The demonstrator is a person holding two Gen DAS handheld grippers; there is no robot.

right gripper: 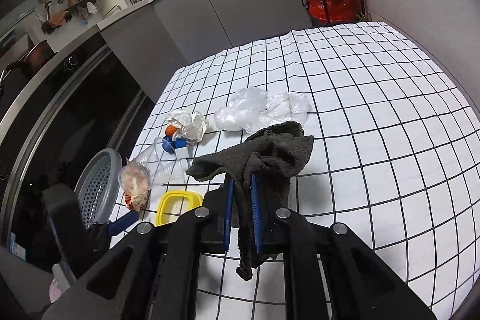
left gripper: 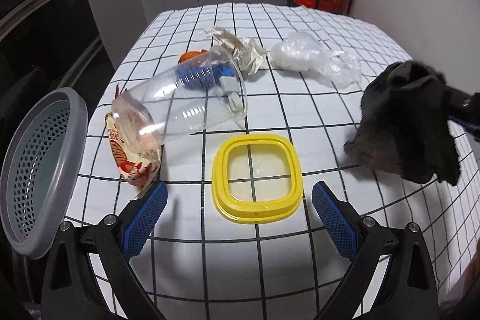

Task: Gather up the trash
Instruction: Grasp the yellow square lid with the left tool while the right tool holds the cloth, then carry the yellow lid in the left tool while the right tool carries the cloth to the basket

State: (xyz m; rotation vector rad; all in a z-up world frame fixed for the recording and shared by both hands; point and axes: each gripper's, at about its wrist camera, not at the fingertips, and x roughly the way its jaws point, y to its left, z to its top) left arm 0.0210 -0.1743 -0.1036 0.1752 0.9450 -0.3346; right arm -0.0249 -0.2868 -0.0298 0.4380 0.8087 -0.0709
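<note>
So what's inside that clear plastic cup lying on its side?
The clear cup looks empty. Through its wall show a blue cap and small grey pieces, seemingly behind it. A snack wrapper lies against its base.

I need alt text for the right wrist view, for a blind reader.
The right gripper is shut on a dark cloth above a checked tablecloth. Beyond lie crumpled plastic, a clear cup and a yellow lid.

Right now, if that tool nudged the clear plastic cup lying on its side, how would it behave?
The clear plastic cup lies on its side on the checked tablecloth, so it would probably roll, curving because it tapers. It looks thin and nearly empty, so likely light and easy to skid. Its walls might dent if squeezed hard.
</note>
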